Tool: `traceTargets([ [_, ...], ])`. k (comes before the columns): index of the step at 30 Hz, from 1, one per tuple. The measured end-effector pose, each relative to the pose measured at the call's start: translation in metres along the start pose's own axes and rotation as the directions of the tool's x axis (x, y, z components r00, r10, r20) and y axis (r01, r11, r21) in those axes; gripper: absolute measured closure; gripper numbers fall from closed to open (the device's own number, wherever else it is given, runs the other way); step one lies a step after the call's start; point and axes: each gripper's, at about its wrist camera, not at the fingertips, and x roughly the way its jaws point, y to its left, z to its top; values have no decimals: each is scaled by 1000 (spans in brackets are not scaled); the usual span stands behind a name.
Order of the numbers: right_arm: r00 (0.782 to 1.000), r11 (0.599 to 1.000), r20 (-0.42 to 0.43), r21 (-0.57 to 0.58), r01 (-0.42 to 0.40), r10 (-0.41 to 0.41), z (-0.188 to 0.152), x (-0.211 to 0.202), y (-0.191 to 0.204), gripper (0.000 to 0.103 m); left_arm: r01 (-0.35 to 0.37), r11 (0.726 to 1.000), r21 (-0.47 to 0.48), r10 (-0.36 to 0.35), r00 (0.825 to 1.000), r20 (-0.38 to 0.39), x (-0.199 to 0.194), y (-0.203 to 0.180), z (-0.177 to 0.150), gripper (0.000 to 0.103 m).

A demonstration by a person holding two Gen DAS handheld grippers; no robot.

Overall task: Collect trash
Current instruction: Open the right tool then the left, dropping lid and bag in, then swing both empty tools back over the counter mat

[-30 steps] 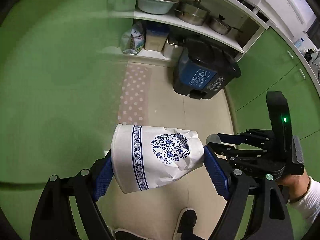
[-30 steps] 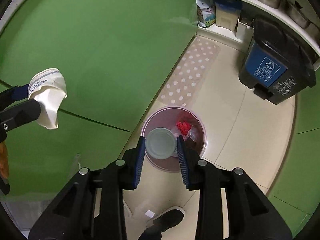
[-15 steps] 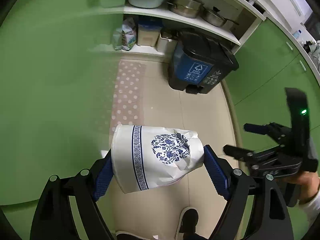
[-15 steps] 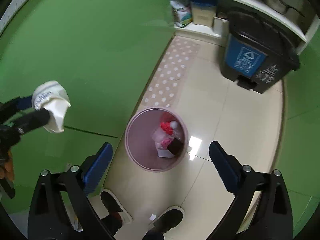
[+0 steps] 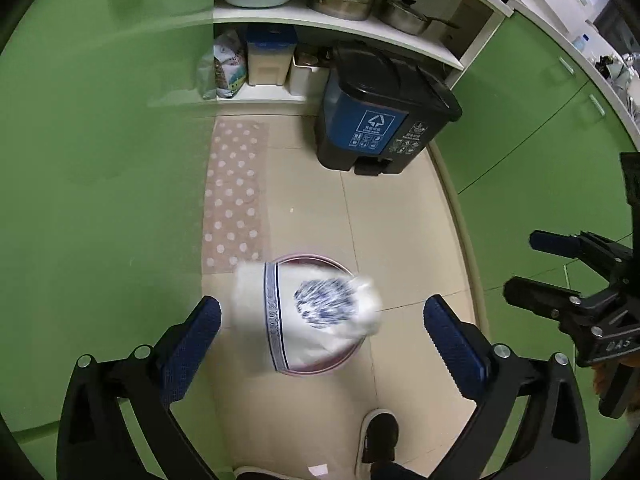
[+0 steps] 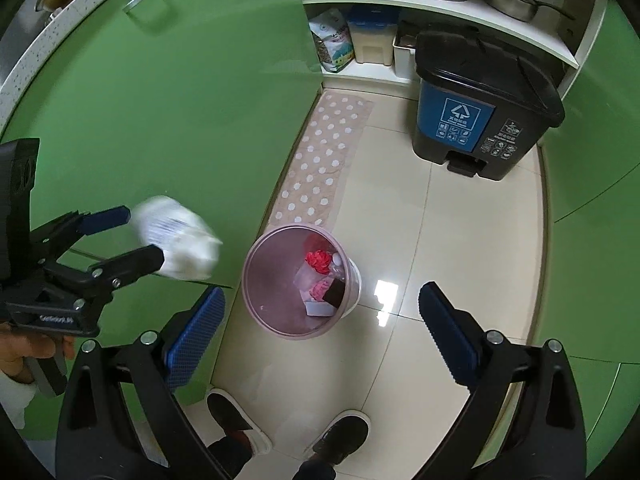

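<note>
1. Left wrist view: the left gripper [image 5: 320, 328] has its jaws spread wide and grips nothing. The crumpled white paper cup [image 5: 306, 316] with blue pattern, blurred, sits between the blue pads [image 5: 192, 340], touching neither, in front of the pink waste bin [image 5: 340, 356] on the tiled floor [image 5: 380, 208]. The right gripper [image 5: 532, 268] shows at the right edge, jaws apart and empty. A black and blue pedal bin [image 5: 380, 120] stands farther off, near the shelves.

2. Right wrist view: the right gripper [image 6: 322, 320] is wide open, holding nothing. The pink waste bin [image 6: 264, 280] stands between its fingers, with red and pink scraps inside. The blurred paper cup [image 6: 176, 238] is at the tips of the left gripper [image 6: 136, 236], left of the bin. A dotted mat [image 6: 320, 168] lies beyond.
</note>
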Motion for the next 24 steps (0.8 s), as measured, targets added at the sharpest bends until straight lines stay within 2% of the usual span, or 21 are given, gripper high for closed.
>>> traceTargets([
  [7, 1000, 1000, -4, 5, 7, -7, -5, -3, 0, 7, -23, 999, -26, 22, 999, -25, 5, 4, -4, 6],
  [13, 1000, 1000, -6, -1, 7, -7, -6, -13, 8, 6, -38, 999, -36, 37, 999, -26, -13, 2, -8, 6],
  [19, 1000, 1000, 0, -2, 5, -5, -9, -61, 27, 5, -37, 998, -52, 37, 999, -6, -67, -14, -11, 6],
  [24, 1000, 1000, 2, -13, 4, -4, -9, -121, 47, 3, -24, 997, -68, 27, 999, 36, -140, -35, -12, 6],
])
